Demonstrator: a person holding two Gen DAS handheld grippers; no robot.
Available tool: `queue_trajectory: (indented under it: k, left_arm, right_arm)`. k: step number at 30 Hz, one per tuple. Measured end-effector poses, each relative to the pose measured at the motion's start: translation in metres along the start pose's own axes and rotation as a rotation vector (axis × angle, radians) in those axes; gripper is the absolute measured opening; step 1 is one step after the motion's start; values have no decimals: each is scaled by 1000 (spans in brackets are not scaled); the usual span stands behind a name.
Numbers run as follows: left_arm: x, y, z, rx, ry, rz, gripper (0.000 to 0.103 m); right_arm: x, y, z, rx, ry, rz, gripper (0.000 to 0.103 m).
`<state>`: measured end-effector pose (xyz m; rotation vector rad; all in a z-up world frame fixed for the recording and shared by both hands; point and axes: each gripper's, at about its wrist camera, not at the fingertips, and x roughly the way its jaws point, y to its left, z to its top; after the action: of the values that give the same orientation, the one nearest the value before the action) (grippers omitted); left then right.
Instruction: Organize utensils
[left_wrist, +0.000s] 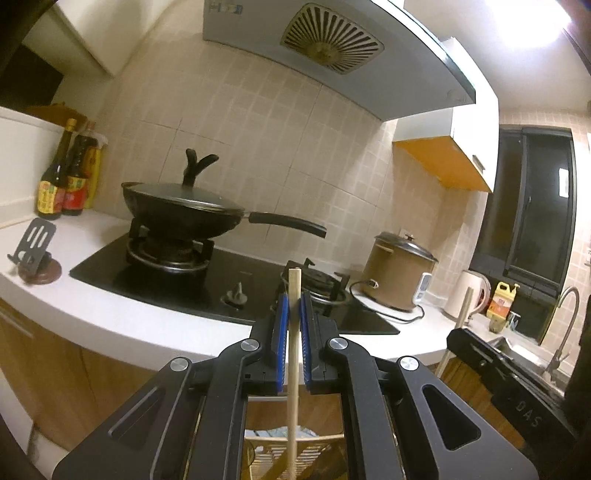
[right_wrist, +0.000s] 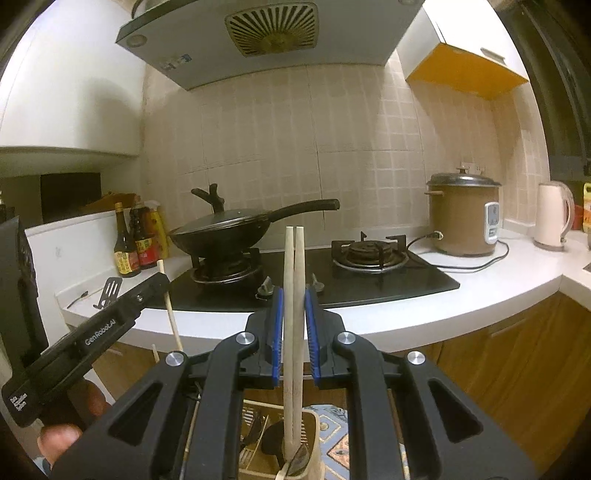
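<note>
My left gripper (left_wrist: 294, 295) is shut on a single pale wooden chopstick (left_wrist: 293, 369) that stands nearly upright between the blue pads; its lower end reaches down toward a slatted utensil holder (left_wrist: 310, 448) below. My right gripper (right_wrist: 294, 291) is shut on a pair of wooden chopsticks (right_wrist: 294, 314), also upright, whose lower tips sit inside a cream utensil holder (right_wrist: 314, 421) with dark utensils in it. In the right wrist view the left gripper (right_wrist: 162, 280) shows at the left with its chopstick (right_wrist: 171, 314), held by a hand (right_wrist: 59, 439).
A white counter (right_wrist: 480, 291) carries a black gas hob (right_wrist: 369, 280) with a lidded wok (right_wrist: 225, 232) on the left burner. Sauce bottles (right_wrist: 135, 243) stand at left, a brown rice cooker (right_wrist: 465, 218) and a white kettle (right_wrist: 554, 214) at right. Sink tap (left_wrist: 565, 325) far right.
</note>
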<state>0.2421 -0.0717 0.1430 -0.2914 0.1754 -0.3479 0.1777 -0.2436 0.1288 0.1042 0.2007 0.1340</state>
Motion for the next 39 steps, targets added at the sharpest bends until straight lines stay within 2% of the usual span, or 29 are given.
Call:
queue_trajectory:
  k: [10, 16, 18, 20, 21, 22, 23, 27, 31, 39]
  left_arm:
    - [-9, -3, 3, 36, -30, 17, 5]
    - [-9, 0, 0, 35, -3, -3, 5]
    - [-11, 1, -1, 36, 6, -9, 8]
    - [-17, 1, 0, 39, 14, -12, 25]
    - [-20, 1, 0, 38, 17, -19, 27]
    - [-26, 2, 1, 34, 22, -31, 28]
    - [-30, 3, 2, 31, 25, -34, 29]
    - [-54, 4, 2, 30, 42, -28, 33]
    - [-87, 7, 1, 10, 52, -24, 43]
    - [-147, 19, -8, -12, 66, 6, 44]
  right_arm:
    - [0, 4, 4, -2, -26, -24, 10]
    - [10, 1, -5, 15, 13, -15, 11]
    - [9, -4, -9, 41, 43, 11, 11]
    - [4, -8, -10, 58, 53, 14, 16]
    - [1, -9, -10, 62, 54, 18, 29]
    - [-3, -11, -10, 68, 54, 20, 53]
    - [-8, -13, -11, 73, 49, 18, 63]
    - [-31, -12, -10, 74, 57, 30, 65]
    - [-65, -6, -11, 47, 51, 30, 65]
    - [-120, 7, -29, -7, 71, 27, 65]
